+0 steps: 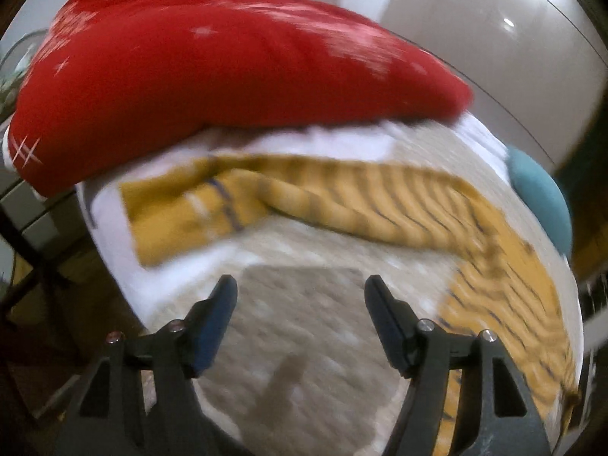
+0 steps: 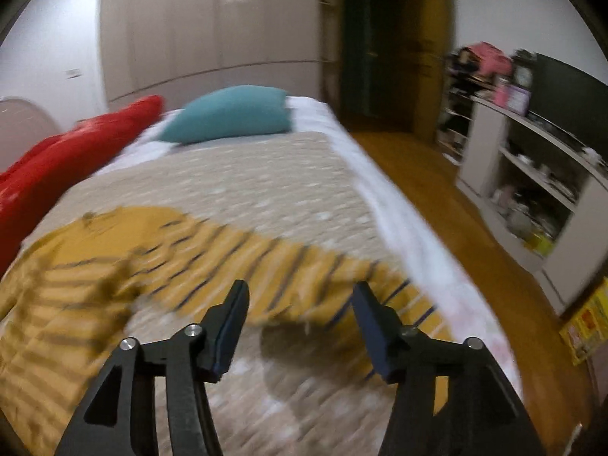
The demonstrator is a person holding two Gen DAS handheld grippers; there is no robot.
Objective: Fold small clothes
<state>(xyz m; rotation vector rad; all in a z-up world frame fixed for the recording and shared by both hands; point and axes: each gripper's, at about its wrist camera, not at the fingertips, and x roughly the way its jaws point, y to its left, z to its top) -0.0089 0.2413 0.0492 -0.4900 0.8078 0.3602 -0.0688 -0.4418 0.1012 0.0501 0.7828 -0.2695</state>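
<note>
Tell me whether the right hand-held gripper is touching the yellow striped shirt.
Apart. In the right wrist view the open right hand-held gripper hangs above the bed, empty, short of the yellow striped shirt.

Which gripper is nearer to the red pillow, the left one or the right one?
Left. The left gripper is open above the bedspread, with the red pillow close ahead, beyond the yellow striped shirt. The right gripper, also open, sees that pillow far off to its left.

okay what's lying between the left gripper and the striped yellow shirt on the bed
Only bare beige bedspread. In the left wrist view, the open left gripper hovers short of the yellow striped shirt, with nothing else between.
</note>
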